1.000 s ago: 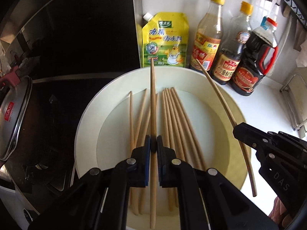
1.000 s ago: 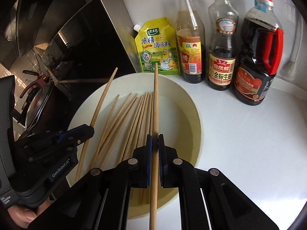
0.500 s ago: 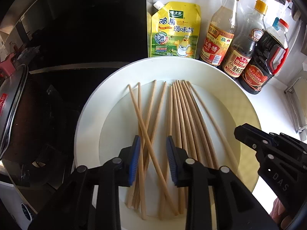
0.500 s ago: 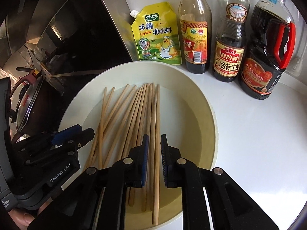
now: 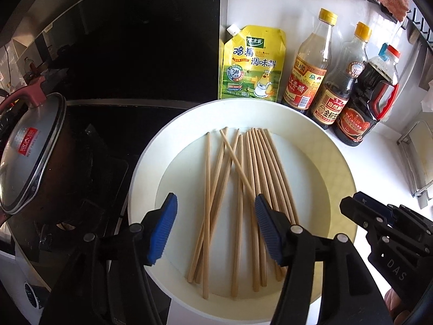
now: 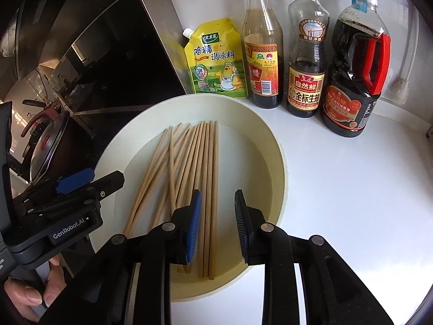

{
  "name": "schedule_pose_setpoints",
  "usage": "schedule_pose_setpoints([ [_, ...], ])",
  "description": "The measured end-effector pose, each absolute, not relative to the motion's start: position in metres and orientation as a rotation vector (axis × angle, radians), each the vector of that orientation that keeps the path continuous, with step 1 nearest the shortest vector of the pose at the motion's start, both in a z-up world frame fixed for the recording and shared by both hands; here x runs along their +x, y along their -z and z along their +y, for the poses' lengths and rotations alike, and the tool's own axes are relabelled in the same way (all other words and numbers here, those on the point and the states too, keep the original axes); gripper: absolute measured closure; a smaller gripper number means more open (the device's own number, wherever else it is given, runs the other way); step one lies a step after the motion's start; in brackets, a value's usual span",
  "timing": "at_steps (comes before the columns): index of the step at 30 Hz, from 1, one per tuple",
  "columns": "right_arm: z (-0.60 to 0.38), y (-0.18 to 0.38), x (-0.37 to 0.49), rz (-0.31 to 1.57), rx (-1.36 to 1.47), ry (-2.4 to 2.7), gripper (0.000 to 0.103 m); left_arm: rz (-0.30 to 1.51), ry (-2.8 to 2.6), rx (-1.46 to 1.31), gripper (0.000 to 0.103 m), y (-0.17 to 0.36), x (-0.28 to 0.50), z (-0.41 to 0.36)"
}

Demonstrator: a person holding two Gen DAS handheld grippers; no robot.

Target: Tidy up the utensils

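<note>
On your far left sits the lidded pot [image 5: 29, 151] on the dark stove, well apart from the work and playing no part in it. Next comes your left gripper [image 5: 215, 226], hanging above the near-left part of the white plate [image 5: 341, 159]; its jaws are opening and nothing is pinched between them, the blue pads [image 5: 162, 230] standing clear of the wood below. The chopsticks [image 5: 243, 195] all lie flat inside the plate's well, which is likely why you chose it: the raised rim keeps round sticks from rolling off onto the counter. Those on the left side are loose, with one lying slantwise across its neighbours, so that half probably needs straightening yet. Toward the right the sticks lie packed side by side and nearly parallel, ends roughly level, which reads as the tidied portion. Your right gripper [image 6: 217, 224] hovers over that bundle, jaws opening too and gripping nothing, though the outermost stick shows in the gap beneath them. Beyond the plate, the yellow seasoning pouch [image 6: 216, 62] and the three sauce bottles [image 6: 305, 62] stand against the wall, near the plate's far rim but out of your reach path.
</note>
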State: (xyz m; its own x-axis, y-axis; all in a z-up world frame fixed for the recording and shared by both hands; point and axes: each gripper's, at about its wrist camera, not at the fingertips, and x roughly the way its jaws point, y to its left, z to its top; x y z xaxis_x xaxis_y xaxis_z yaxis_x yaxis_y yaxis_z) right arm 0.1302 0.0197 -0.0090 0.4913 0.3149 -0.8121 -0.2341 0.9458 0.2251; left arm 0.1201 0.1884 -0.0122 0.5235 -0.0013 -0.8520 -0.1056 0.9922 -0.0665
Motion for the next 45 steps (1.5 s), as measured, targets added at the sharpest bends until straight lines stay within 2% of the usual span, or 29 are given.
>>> schedule_pose_setpoints([
  [8,0.018,0.0,0.117,0.984,0.075,-0.326,0.075,0.994,-0.069,-0.115,0.037,0.003,0.109,0.188],
  [23,0.021,-0.013,0.097,0.95,0.06,-0.331,0.07,0.976,-0.072,-0.11,0.037,-0.004,0.095,0.191],
  [33,0.022,-0.016,0.091,0.931,0.05,-0.326,0.061,0.96,-0.086,-0.109,0.027,-0.008,0.088,0.194],
  [41,0.021,-0.017,0.089,0.925,0.052,-0.313,0.05,0.96,-0.11,-0.107,0.021,-0.01,0.086,0.195],
  [45,0.02,-0.016,0.09,0.924,0.055,-0.307,0.047,0.959,-0.121,-0.108,0.012,-0.011,0.085,0.196],
])
